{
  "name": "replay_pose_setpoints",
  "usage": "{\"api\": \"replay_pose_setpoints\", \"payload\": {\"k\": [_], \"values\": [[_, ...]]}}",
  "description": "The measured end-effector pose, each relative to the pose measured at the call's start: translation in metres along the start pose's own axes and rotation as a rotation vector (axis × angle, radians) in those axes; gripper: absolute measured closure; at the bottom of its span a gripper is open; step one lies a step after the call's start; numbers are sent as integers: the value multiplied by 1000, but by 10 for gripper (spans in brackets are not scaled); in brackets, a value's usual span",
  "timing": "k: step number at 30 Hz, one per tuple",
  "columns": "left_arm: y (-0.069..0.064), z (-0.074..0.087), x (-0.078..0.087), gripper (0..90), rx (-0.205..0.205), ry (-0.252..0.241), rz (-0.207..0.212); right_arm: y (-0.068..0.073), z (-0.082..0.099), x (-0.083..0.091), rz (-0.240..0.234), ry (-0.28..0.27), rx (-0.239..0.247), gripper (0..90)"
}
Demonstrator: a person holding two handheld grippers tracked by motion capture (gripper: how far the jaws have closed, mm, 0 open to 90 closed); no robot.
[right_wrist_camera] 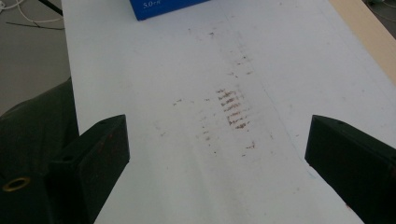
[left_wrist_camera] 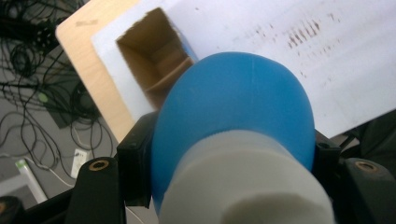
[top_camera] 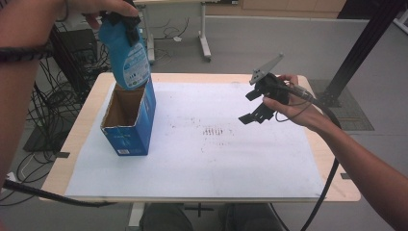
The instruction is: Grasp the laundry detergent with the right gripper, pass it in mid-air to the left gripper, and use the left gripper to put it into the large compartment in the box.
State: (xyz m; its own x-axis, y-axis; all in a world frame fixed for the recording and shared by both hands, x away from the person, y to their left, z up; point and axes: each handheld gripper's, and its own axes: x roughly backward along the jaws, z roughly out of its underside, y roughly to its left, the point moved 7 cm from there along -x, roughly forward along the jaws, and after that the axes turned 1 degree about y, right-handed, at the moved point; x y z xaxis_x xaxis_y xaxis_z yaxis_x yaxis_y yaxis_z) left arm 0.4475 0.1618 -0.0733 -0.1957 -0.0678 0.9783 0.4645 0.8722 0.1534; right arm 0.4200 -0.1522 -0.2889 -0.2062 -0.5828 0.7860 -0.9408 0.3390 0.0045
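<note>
Blue plastic bottle (top_camera: pixel 129 57), pinched by left tool (top_camera: pixel 122 21) above open blue cardboard box (top_camera: pixel 130 118), could snag the rim, tipping it; right tool (top_camera: pixel 257 103) spread, idle.

Light wooden table (top_camera: pixel 77 139), rounded corners, topped by a white sheet (top_camera: pixel 216 159) with brown scuff marks near its middle. Grey floor (top_camera: pixel 288 43) all round. Tangle of black cables (top_camera: pixel 62 82) on the floor to the left. White-legged desk (top_camera: pixel 204 33) behind. Black metal post (top_camera: pixel 365 48) at right, standing on a dark mat.
</note>
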Motion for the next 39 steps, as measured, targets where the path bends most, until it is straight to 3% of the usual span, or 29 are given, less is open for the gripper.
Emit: {"api": "replay_pose_setpoints", "payload": {"k": [4,10,13,20,32,39], "values": [[11,-2,9,365,85,-11,-9,-2,-1,5,10,2,-1,66],[26,-4,14,365,251,-4,-16,-3,-3,12,19,-1,0,66],[31,-5,13,365,302,0,-21,-5,-3,15,23,-8,-9,66],[40,-6,3,364,386,9,-14,-4,-3,19,28,-7,-2,66],[58,10,-33,365,539,31,6,-4,6,21,36,-1,-11,66],[61,17,-53,364,560,47,-18,-1,8,15,20,-3,-19,67]]}}
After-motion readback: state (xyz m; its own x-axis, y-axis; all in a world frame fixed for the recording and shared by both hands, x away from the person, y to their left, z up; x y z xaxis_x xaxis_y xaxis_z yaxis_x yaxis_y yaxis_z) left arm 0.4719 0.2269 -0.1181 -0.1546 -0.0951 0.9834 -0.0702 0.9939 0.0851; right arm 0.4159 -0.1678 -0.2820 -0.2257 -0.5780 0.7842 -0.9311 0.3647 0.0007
